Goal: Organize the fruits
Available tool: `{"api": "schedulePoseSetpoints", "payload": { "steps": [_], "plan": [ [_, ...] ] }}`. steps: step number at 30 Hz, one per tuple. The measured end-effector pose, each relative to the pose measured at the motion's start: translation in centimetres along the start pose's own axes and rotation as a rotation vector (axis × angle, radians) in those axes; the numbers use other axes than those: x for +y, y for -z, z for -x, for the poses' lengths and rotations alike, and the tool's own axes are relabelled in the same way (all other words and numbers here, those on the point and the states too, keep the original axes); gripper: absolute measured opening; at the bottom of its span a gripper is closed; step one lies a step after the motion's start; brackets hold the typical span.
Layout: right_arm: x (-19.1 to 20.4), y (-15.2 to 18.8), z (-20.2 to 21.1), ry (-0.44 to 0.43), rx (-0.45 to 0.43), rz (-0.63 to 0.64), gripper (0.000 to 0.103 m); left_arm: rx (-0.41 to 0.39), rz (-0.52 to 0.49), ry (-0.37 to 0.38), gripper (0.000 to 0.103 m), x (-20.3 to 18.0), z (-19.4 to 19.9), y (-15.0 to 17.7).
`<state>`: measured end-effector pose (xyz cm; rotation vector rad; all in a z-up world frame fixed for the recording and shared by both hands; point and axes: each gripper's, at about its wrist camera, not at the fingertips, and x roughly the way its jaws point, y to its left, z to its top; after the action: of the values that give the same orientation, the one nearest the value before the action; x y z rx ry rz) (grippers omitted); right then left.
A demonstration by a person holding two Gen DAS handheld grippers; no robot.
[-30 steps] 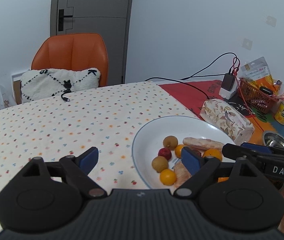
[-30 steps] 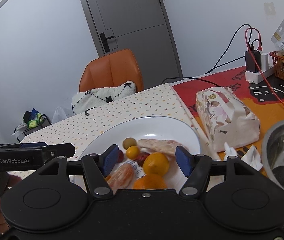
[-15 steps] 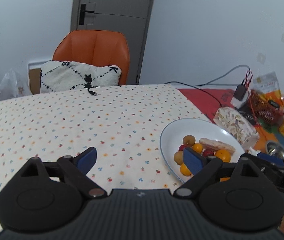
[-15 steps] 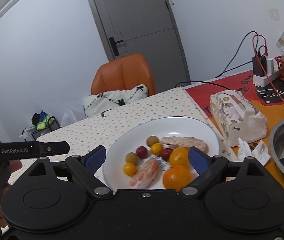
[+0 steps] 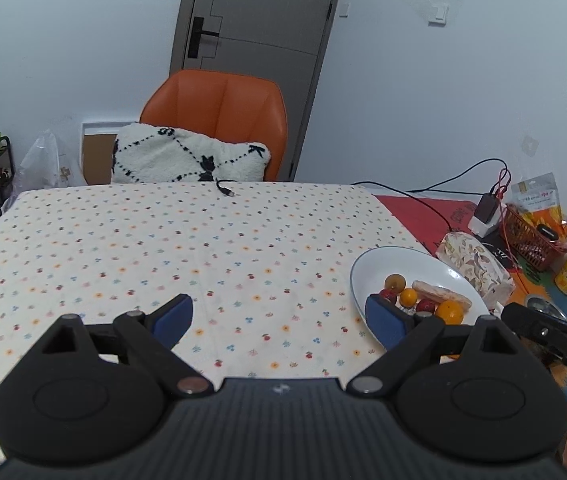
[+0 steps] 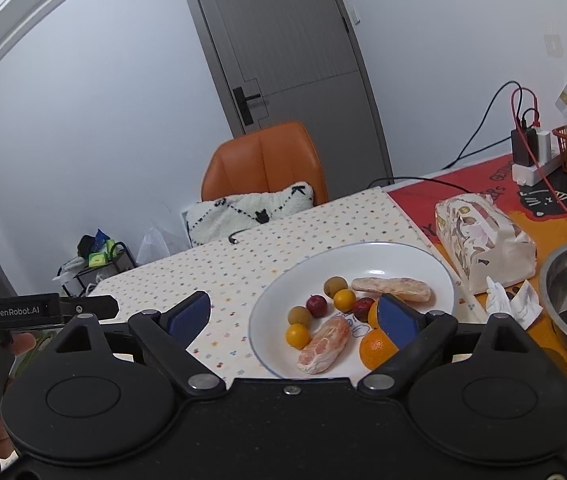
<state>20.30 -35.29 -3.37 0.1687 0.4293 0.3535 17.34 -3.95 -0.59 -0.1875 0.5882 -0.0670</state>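
Fruit plate point(image 6: 423, 258) looks farther off than before, both hand-held grippers point(image 5: 279, 316) point(image 6: 293, 314) spread apart, empty.

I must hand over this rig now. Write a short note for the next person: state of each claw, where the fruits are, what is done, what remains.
Left claw: open, empty, above the dotted tablecloth.
Right claw: open, empty, above the near rim of the white plate.
All visible fruit lies on the plate: two oranges, two peeled segments, small yellow, brown and red fruits.
Done: nothing gripped now.
Left: whether more sorting is needed cannot be told.
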Motion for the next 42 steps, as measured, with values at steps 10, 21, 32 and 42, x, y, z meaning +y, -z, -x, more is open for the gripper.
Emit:
{"api": "schedulePoseSetpoints", "payload": {
  "steps": [10, 21, 32, 42],
  "plan": [
    [1.1, 0.3, 3.1, -0.008, -0.026, 0.019, 0.103, -0.037, 0.005, -0.001, 0.092, 0.5, 3.7, 1.1],
    [1.6, 0.2, 5.6, -0.068, 0.012, -0.041, 0.103, -0.061, -0.058, -0.018, 0.103, 0.2, 8.0, 2.1],
    [2.5, 0.4, 9.7, -0.029, -0.004, -0.015, 0.103, -0.076, -0.057, -0.019, 0.103, 0.6, 11.2, 2.9],
    [5.0, 1.6, 10.9, 0.005, 0.03, 0.018, 0.103, -0.083, -0.035, -0.066, 0.103, 1.8, 13.7, 4.2]
  ]
}}
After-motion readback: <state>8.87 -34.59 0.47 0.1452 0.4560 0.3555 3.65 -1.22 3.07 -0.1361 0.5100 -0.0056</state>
